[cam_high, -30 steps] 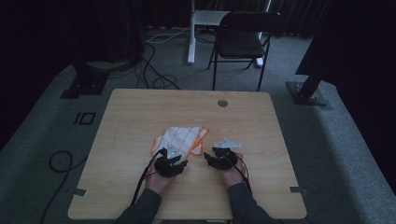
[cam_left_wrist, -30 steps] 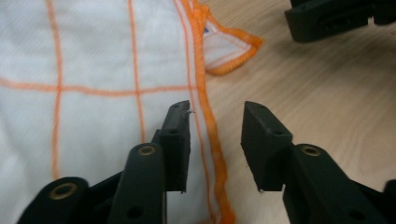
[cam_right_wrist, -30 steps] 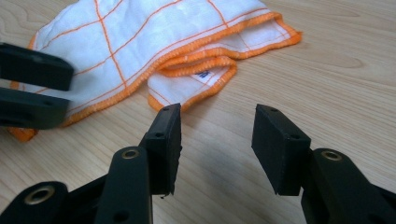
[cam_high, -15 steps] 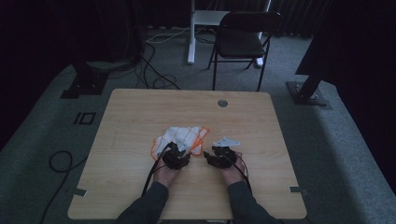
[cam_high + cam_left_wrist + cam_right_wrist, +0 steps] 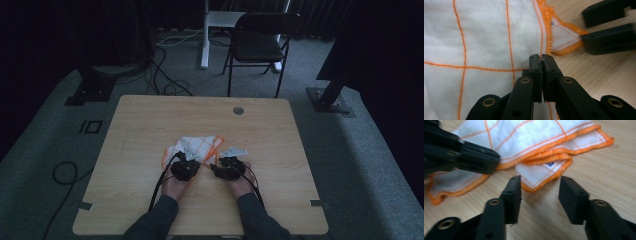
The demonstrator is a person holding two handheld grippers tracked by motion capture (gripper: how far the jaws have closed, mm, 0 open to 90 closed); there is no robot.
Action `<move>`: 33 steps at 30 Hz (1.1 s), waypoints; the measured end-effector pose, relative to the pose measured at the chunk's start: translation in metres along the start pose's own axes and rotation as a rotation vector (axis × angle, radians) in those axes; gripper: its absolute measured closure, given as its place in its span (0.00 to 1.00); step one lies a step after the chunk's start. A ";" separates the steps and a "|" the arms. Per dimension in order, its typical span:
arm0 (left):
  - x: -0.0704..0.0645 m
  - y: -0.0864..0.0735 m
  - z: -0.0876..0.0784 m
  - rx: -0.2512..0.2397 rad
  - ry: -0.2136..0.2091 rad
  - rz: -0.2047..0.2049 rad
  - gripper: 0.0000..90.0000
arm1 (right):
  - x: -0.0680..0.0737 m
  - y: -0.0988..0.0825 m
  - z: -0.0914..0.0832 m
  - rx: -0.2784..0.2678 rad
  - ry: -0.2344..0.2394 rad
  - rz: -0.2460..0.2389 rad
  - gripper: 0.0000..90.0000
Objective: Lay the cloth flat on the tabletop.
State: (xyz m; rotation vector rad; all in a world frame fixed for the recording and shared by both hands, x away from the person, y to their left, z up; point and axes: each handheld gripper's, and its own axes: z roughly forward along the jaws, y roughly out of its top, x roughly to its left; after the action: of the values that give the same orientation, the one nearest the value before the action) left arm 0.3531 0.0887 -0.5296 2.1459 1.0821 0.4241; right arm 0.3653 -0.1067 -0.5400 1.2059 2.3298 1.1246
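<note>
Two grippers worked the near edge of a white cloth [image 5: 195, 148] with orange grid lines and orange hems, lying crumpled a little near of the middle of the wooden table [image 5: 150, 120]. At the person's left, the left gripper [image 5: 541, 58] had just closed its jaws, which stood wider a second before, and they were pressed together on a pinch of the fabric beside a hemmed edge. Just to its right, the right gripper [image 5: 539, 187] had been narrowing its jaws too, but they were still apart, straddling a folded orange-hemmed corner [image 5: 541, 173] of the cloth without touching it. With one edge caught and the second corner between open jaws, the cloth looked ready to be lifted or spread once that grip closed. Farther off, a black folding chair [image 5: 260, 42] stood beyond the table's far edge.
</note>
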 end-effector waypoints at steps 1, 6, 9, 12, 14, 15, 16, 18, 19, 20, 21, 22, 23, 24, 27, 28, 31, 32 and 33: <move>0.000 -0.001 -0.004 -0.008 -0.012 0.001 0.98 | 0.000 0.000 0.001 0.007 -0.003 -0.001 0.71; -0.001 -0.013 -0.016 -0.029 -0.058 -0.001 0.98 | -0.002 -0.001 0.003 0.017 -0.042 -0.034 0.97; -0.001 -0.025 -0.025 -0.028 -0.078 0.012 0.98 | -0.008 0.000 0.000 0.002 -0.062 -0.026 0.98; -0.001 -0.036 -0.034 -0.024 -0.080 0.024 0.98 | -0.016 -0.001 -0.003 -0.001 -0.084 -0.013 0.99; 0.000 -0.044 -0.039 -0.014 -0.076 0.029 0.98 | -0.021 -0.002 -0.005 0.000 -0.095 -0.002 0.99; 0.001 -0.048 -0.041 -0.009 -0.074 0.030 0.98 | -0.023 -0.003 -0.005 0.000 -0.099 0.003 0.99; 0.002 -0.052 -0.043 -0.005 -0.075 0.027 0.98 | -0.026 -0.004 -0.006 -0.001 -0.102 0.004 0.99; 0.004 -0.058 -0.047 -0.001 -0.066 0.029 0.98 | -0.030 -0.005 -0.008 -0.001 -0.113 0.010 0.99; 0.006 -0.060 -0.049 0.000 -0.065 0.024 0.98 | -0.032 -0.005 -0.009 -0.001 -0.120 0.015 0.99; 0.007 -0.062 -0.051 -0.002 -0.064 0.017 0.98 | -0.034 -0.006 -0.010 0.000 -0.126 0.017 0.99; 0.009 -0.064 -0.053 0.000 -0.056 0.018 0.98 | -0.036 -0.006 -0.011 -0.002 -0.132 0.020 0.99; 0.010 -0.066 -0.055 0.004 -0.056 0.018 0.98 | -0.038 -0.007 -0.012 -0.002 -0.142 0.026 0.99; 0.011 -0.067 -0.056 0.004 -0.055 0.017 0.98 | -0.041 -0.007 -0.013 -0.004 -0.147 0.032 0.99; 0.012 -0.068 -0.058 0.006 -0.050 0.020 0.98 | -0.044 -0.008 -0.015 -0.004 -0.151 0.038 0.99; 0.013 -0.071 -0.061 0.013 -0.042 0.029 0.98 | -0.051 -0.009 -0.019 -0.011 -0.165 0.047 0.99; 0.014 -0.072 -0.062 0.013 -0.040 0.027 0.98 | -0.053 -0.010 -0.020 -0.012 -0.170 0.053 0.99; 0.015 -0.073 -0.063 0.010 -0.037 0.025 0.98 | -0.061 -0.011 -0.024 -0.013 -0.189 0.060 0.99; 0.015 -0.074 -0.063 0.011 -0.036 0.027 0.98 | -0.063 -0.012 -0.025 -0.015 -0.196 0.068 0.99; 0.015 -0.074 -0.064 0.012 -0.034 0.029 0.97 | -0.066 -0.013 -0.027 -0.015 -0.203 0.074 0.99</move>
State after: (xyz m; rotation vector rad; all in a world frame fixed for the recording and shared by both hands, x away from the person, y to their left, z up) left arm 0.2842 0.1587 -0.5366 2.1738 1.0376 0.3941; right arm 0.3836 -0.1770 -0.5382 1.3441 2.1374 0.9904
